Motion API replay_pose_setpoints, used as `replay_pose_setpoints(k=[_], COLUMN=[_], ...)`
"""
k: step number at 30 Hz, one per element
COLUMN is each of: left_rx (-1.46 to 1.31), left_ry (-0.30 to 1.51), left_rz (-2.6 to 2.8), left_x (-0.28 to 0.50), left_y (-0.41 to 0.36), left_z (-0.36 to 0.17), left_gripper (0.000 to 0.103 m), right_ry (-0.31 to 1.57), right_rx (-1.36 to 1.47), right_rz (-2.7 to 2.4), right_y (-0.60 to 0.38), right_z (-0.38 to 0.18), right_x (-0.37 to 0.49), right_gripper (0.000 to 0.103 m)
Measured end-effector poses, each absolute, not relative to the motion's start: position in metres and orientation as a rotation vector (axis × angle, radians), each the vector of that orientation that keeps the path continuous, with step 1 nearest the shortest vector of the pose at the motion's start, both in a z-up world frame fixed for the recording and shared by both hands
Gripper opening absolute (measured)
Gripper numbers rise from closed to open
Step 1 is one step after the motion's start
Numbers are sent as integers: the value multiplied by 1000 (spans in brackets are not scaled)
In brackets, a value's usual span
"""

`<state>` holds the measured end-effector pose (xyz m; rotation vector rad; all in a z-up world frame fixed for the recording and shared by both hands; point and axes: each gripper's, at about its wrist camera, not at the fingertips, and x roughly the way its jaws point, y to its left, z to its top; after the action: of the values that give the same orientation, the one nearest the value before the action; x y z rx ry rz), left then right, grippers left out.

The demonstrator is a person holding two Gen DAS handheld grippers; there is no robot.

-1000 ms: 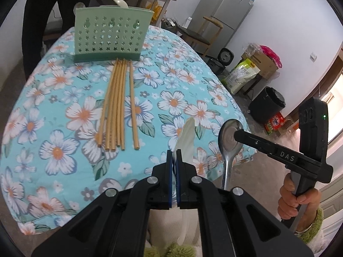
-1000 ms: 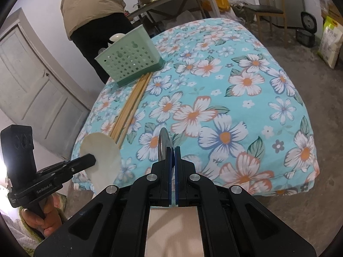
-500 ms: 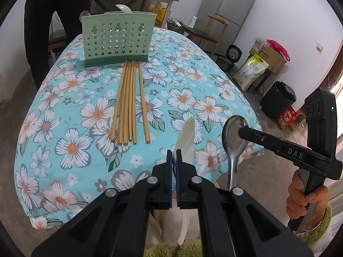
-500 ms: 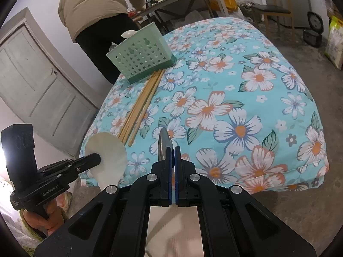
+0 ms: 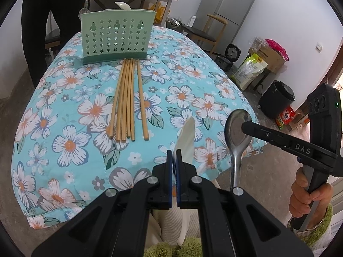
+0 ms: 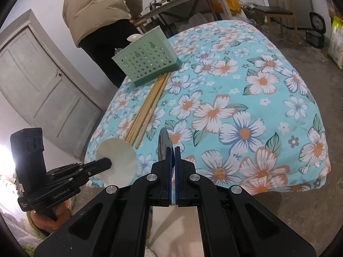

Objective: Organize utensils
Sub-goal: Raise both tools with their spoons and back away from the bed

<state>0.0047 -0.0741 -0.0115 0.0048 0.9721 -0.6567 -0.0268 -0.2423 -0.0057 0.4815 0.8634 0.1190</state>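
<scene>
The left gripper (image 5: 174, 160) is clamped on a white spoon (image 5: 186, 137), whose pale bowl sticks out past the fingertips; in the right wrist view that bowl shows as a round white disc (image 6: 116, 160) held off the near left corner of the worktop (image 6: 278, 81). The right gripper (image 6: 173, 153) is clamped on a metal spoon (image 5: 236, 132), seen edge-on between its own pads and face-on from the left wrist view, out beyond the worktop's right edge.

Over the last second neither grip has altered, and both spoons sit in the pads as before. What has changed is the framing: the green basket (image 5: 116, 36) and the 7 chopsticks (image 5: 127, 98) lying in front of it now sit lower and larger in the left wrist view, and the right wrist view has tipped likewise. The chopsticks have not shifted, their far ends almost touching the basket's base.

That suggests both hands are lining up on the basket, which already holds 1 white spoon (image 5: 122, 5) poking over its rim. Likely next is dropping these 2 spoons in, with the chopsticks left to gather. A person in a tan jacket (image 6: 100, 6) stands behind the worktop.
</scene>
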Motion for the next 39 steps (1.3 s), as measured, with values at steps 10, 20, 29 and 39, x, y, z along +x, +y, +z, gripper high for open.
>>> replay_pose_setpoints(k=[10, 20, 29, 39], left_rx=[-25, -51, -64, -130], left_ry=[949, 896, 884, 824], left_rz=[-655, -657, -635, -569], left_x=[3, 2, 16, 27], left_y=[-61, -45, -25, 14], left_z=[-7, 15, 27, 46], left_gripper=[2, 2, 2, 2], right_ry=[859, 821, 789, 774], right_rx=[488, 491, 528, 503], right_rz=[143, 149, 137, 174], right_y=[-237, -235, -236, -220], right_z=[-3, 13, 23, 46], right_x=[-22, -19, -13, 11], right_gripper=[0, 0, 0, 0])
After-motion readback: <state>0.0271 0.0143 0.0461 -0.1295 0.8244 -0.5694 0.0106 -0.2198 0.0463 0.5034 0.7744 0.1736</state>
